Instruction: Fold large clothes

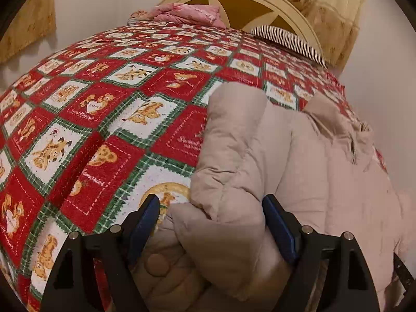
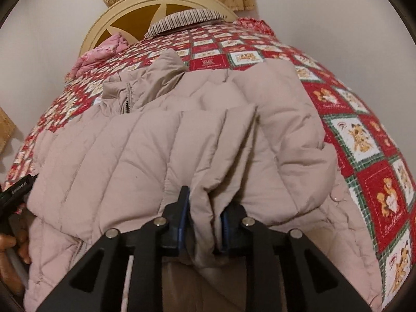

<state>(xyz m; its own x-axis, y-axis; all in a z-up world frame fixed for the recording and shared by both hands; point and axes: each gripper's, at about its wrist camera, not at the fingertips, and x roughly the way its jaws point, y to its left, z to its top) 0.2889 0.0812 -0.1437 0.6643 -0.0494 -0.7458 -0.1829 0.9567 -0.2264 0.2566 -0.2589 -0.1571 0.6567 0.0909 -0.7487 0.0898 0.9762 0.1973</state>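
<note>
A large beige quilted puffer jacket point(image 2: 161, 140) lies on a bed covered by a red and green teddy-bear quilt point(image 2: 369, 140). Its collar and zipper point(image 2: 127, 104) point toward the headboard. My right gripper point(image 2: 204, 221) is shut on a bunched fold of the jacket near its lower edge. In the left wrist view the jacket point(image 1: 325, 161) fills the right side, with a sleeve fold point(image 1: 234, 156) running between the fingers. My left gripper point(image 1: 210, 208) stands wide around this thick fold, its blue pads point(image 1: 279, 223) beside the fabric. A round snap button point(image 1: 157, 264) shows below.
A cream headboard point(image 1: 260, 2) stands at the far end, with a striped pillow point(image 1: 288, 39) and pink bedding point(image 1: 187, 13) against it. Yellow curtains point(image 1: 332, 2) hang behind. The quilt point(image 1: 91, 109) stretches left of the jacket. A hand with the other gripper point(image 2: 13, 197) shows at the left edge.
</note>
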